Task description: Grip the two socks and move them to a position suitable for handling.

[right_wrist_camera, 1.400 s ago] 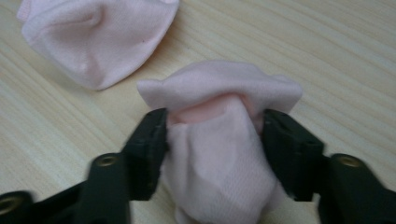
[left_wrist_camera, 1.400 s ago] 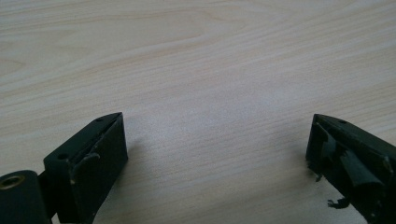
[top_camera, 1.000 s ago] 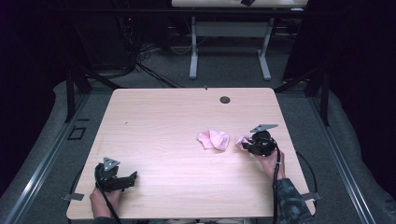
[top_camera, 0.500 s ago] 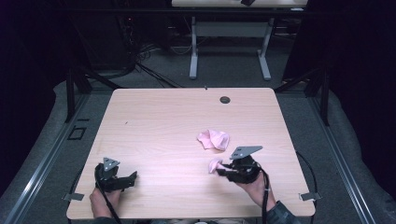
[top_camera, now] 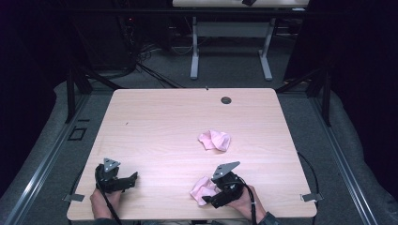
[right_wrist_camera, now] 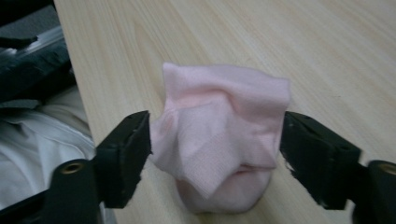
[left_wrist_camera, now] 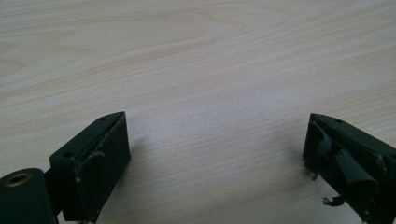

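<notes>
Right tongs (right_wrist_camera: 215, 140), pink cloth (right_wrist_camera: 219, 140) nearer now.

No readable text, labels, brand marks or nos. anywhere. The light woodgrain tabletop (top_camera: 159, 131) carries only grain, plus one tiny dark speck near its left side, prob. a blemish, too small to tell. The crumpled pale pink cloths (right_wrist_camera: 219, 140) are plain fabric, no tag or print. The black gripper jaws bear no markings.
</notes>
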Tool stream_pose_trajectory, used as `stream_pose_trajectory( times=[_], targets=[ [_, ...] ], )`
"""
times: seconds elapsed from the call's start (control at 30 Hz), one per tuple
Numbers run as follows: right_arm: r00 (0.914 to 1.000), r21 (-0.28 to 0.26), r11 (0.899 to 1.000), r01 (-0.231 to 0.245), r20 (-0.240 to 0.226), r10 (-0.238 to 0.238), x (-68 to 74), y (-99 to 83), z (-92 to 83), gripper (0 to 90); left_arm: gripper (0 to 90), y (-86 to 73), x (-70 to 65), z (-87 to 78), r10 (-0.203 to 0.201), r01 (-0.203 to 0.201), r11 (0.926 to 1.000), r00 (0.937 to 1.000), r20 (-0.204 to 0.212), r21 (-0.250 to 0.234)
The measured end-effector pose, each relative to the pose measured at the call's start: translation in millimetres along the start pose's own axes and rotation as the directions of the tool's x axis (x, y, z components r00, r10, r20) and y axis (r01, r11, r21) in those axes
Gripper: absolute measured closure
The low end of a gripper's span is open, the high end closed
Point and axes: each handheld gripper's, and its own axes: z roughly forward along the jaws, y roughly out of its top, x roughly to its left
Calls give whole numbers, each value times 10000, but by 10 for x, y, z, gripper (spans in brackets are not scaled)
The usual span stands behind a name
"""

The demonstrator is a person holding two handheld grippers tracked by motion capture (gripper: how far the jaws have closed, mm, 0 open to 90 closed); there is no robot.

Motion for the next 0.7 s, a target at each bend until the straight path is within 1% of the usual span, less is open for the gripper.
stream_pose_trajectory(
  times=[0.03,0.07,0.1,0.13,0.17,0.23,0.27,0.33,0.4,0.43,0.47,0.5,0.53,0.6,0.63,0.67,0.7],
  targets=[
    [9999,-169,9998,-104,-96,102,-25,9,-49,161,71,0,0,0,-1,1,10000,10000,-2,-3],
    [9998,-291,9994,-184,-102,181,-68,29,-130,135,71,0,0,0,0,0,10000,10000,0,1],
    [9993,-630,9974,-359,68,364,-141,65,-240,95,71,0,0,0,-1,1,10000,10000,2,1],
    [9993,-630,9974,-359,68,364,-141,65,-240,95,71,0,0,0,0,0,10000,10000,-1,2],
    [9986,-753,9965,-362,356,389,-196,95,-300,71,71,0,0,0,-2,2,10000,10000,-1,-3],
    [9955,-1042,9930,-558,698,633,-333,164,-385,31,71,0,0,0,-2,2,10000,10000,0,-2],
    [9924,-1207,9908,-610,989,731,-406,205,-410,17,71,0,0,0,4,-4,10000,10000,-6,0],
    [9848,-1293,9891,-710,1485,901,-560,303,-426,0,71,0,0,0,5,-5,10000,10000,-7,-3],
    [9781,-1320,9882,-778,1819,1013,-729,407,-396,1,71,0,1,0,10,-10,10000,10000,-8,-1],
    [9703,-1398,9867,-832,2144,1122,-828,467,-348,4,71,0,1,0,12,-12,10000,10000,-7,-3],
    [9650,-1350,9863,-947,2309,1242,-909,513,-298,7,72,0,1,0,19,-19,10000,10000,-1,-6],
    [9601,-1334,9846,-1134,2403,1431,-1041,582,-198,26,75,0,1,0,21,-21,10000,10000,4,-11],
    [9601,-1334,9846,-1134,2403,1431,-1041,582,-198,26,75,0,0,-1,27,-27,10000,10000,9,-15],
    [9512,-1242,9847,-1223,2687,1520,-1172,651,-67,75,76,0,0,-1,27,-27,10000,10000,8,-16],
    [9453,-1163,9847,-1294,2854,1579,-1235,681,5,110,77,0,-1,-1,17,-17,10000,10000,14,-17],
    [9442,-1184,9826,-1430,2812,1713,-1299,701,66,148,76,0,-1,-1,15,-15,10000,10000,13,-19],
    [9400,-1180,9798,-1618,2837,1894,-1355,718,137,162,76,0,-1,-1,19,-19,10000,10000,14,-16]
  ],
)
